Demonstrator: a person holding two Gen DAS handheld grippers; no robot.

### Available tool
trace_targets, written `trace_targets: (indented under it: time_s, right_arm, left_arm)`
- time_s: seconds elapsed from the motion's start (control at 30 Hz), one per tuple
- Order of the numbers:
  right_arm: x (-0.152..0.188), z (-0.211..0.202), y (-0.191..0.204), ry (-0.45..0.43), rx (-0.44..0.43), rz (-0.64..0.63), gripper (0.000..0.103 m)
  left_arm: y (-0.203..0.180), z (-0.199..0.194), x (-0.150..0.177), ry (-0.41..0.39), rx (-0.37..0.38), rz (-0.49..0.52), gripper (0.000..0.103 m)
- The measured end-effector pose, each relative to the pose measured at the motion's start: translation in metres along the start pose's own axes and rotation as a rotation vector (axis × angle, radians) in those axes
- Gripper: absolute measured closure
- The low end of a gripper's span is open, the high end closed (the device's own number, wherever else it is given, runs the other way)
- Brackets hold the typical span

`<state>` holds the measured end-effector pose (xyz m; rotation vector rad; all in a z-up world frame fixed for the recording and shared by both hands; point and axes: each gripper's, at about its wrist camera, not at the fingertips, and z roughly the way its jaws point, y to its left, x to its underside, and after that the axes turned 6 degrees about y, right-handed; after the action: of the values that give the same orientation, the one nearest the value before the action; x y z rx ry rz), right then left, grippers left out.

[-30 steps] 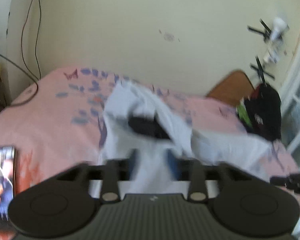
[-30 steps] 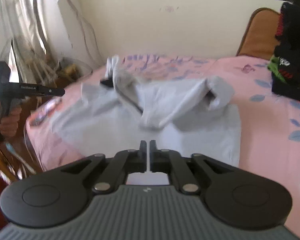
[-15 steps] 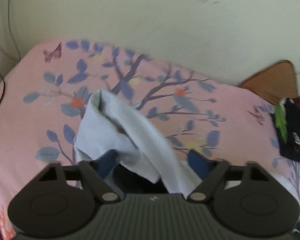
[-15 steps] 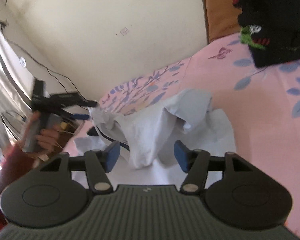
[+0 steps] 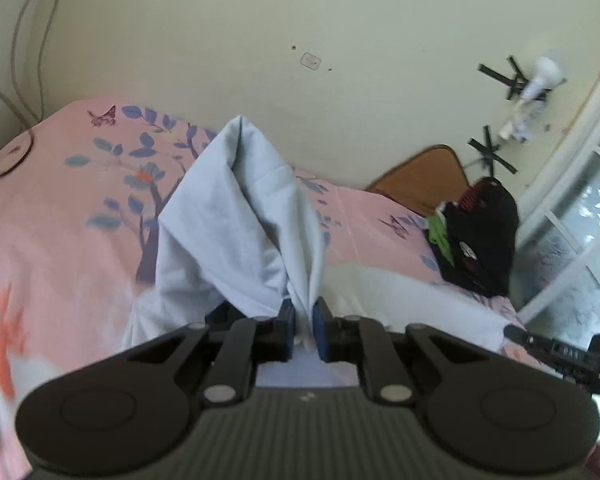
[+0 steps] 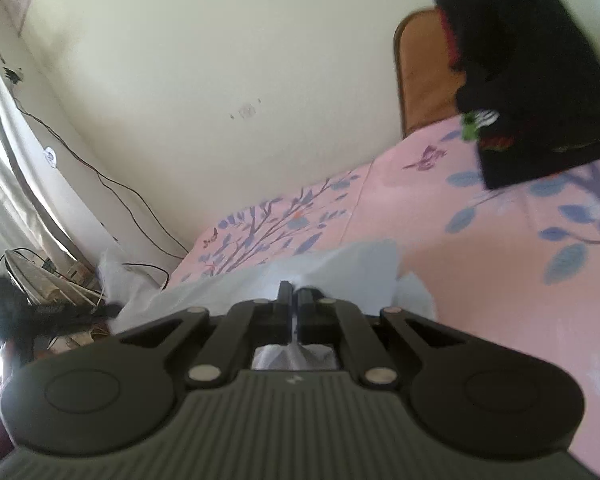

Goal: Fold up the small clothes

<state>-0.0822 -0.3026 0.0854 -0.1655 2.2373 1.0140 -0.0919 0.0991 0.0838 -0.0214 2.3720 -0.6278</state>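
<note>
Cream wall (image 5: 340, 20) behind bed (image 5: 52, 220) with pink sheet, blue leaf and tree print. Brown wooden headboard (image 5: 420, 176) at far end. Window (image 5: 580, 240) with white frame on right, daylight. Dark cables (image 6: 112, 184) run down wall; pale curtain (image 6: 4, 160) at left.

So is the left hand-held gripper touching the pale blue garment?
Touching. The left wrist view shows the closing left hand-held gripper pinching a fold of the pale blue garment.
</note>
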Motion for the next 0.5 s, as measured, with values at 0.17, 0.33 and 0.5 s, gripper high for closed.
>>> trace_targets:
  time_s: [0.17, 0.33, 0.5]
  right_arm:
    - [0.03, -0.018, -0.015, 0.037, 0.077, 0.047, 0.099]
    - [0.063, 0.009, -0.023, 0.127, 0.24, 0.019, 0.089]
    - [0.052, -0.027, -0.021, 0.015, 0.186, 0.026, 0.056]
  left_arm:
    - [0.031, 0.021, 0.055, 0.062, -0.025, -0.116, 0.08]
    - [0.064, 0.035, 0.064, 0.101, -0.063, -0.216, 0.06]
    - [0.067, -0.013, 0.059, -0.013, -0.115, -0.136, 0.034]
